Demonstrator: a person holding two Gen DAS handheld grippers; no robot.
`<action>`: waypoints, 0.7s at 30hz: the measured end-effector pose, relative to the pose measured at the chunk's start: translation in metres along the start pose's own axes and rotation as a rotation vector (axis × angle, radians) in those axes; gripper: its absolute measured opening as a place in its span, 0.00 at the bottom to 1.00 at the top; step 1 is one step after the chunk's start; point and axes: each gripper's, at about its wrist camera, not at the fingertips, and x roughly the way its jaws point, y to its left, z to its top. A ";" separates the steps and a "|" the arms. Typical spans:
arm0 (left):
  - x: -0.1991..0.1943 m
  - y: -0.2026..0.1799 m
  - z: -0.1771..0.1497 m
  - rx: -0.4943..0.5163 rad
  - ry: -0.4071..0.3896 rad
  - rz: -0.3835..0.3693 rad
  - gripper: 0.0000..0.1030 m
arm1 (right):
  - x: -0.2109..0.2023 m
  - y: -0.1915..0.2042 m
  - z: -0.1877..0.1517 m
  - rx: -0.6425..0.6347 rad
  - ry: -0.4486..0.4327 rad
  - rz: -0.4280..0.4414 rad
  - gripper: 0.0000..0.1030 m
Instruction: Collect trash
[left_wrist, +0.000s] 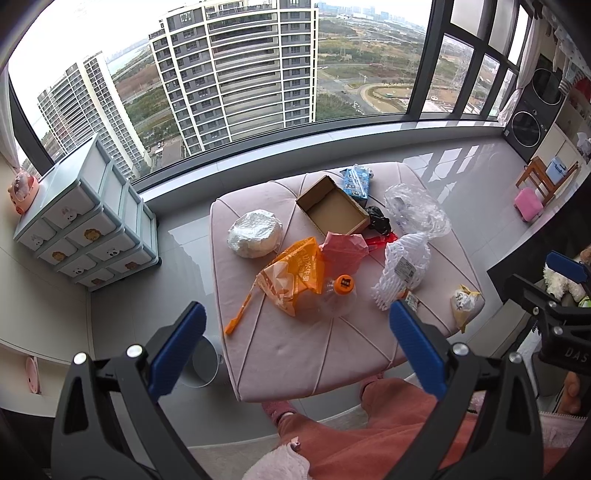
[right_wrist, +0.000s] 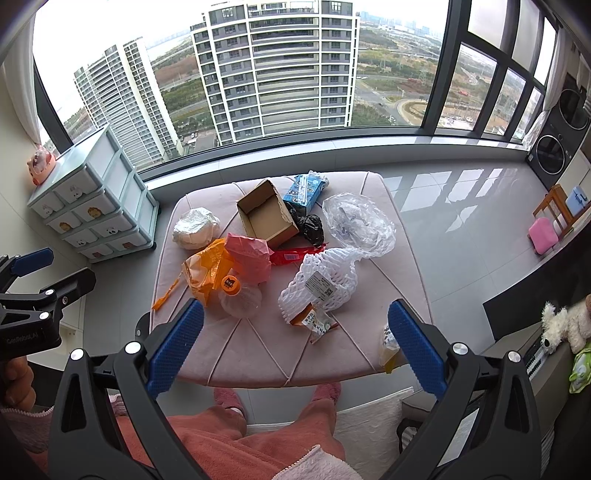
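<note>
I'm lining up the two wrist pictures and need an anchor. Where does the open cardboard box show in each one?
Left wrist view: the cardboard box sits above centre, on the far part of the pink ottoman.
Right wrist view: the cardboard box sits left of centre, upper middle.
Shared landmark: the blue carton lies just right of the box, toward the window, in both.

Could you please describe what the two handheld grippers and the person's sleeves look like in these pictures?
Both the left gripper and the right gripper have black angular frames with silver bolts and ribbed blue finger pads. White lettering marks each body. A fluffy pale pink sleeve shows below.
</note>
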 end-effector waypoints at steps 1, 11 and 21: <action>-0.001 0.000 0.000 0.001 0.000 -0.002 0.96 | 0.000 0.000 0.000 0.000 0.000 0.000 0.94; 0.003 0.004 -0.001 -0.002 0.000 0.001 0.96 | 0.003 0.001 0.000 -0.002 0.007 0.006 0.94; 0.006 0.011 -0.002 -0.004 0.007 0.012 0.96 | 0.009 0.008 0.006 -0.027 0.021 0.025 0.94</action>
